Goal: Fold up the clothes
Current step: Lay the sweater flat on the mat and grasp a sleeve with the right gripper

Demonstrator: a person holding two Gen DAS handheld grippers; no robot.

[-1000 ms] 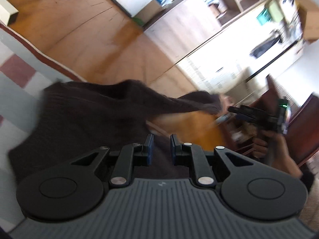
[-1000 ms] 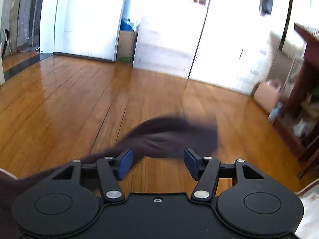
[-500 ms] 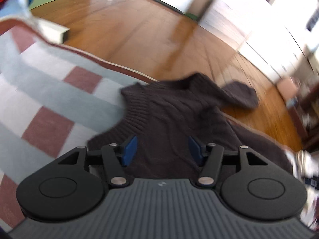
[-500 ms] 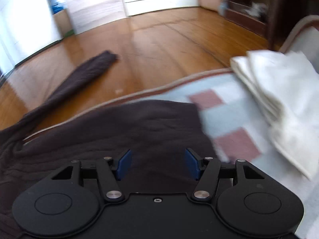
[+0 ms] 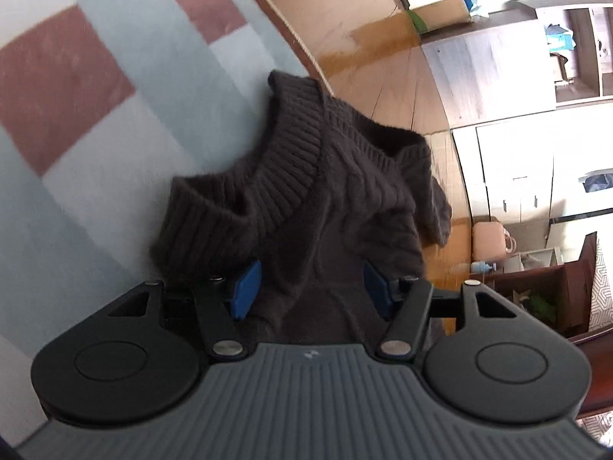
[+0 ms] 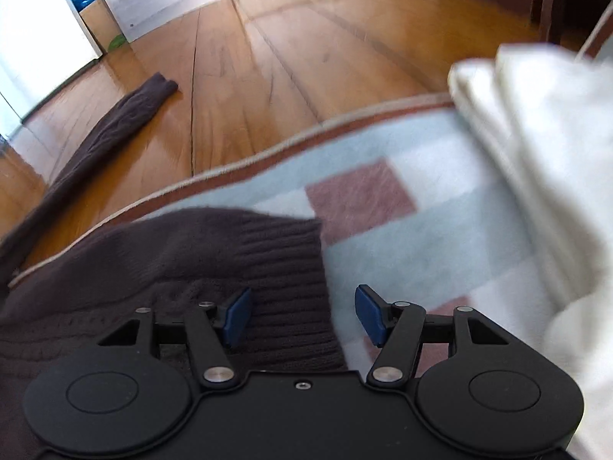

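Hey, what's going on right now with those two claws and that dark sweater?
Left claw open over the sweater. Right claw opening at its hem, nothing gripped. One sleeve trails onto the wood floor. White folded pile close on the right.

Dark brown cable-knit sweater (image 5: 329, 207), ribbed hem and collar, lies rumpled on the checked blanket (image 5: 76, 145). One part overhangs the blanket's edge. One sleeve (image 6: 115, 122) stretches out straight across the wood floor (image 6: 291, 57). Folded white cloth (image 6: 536, 153) lies on the blanket, apart from the sweater.
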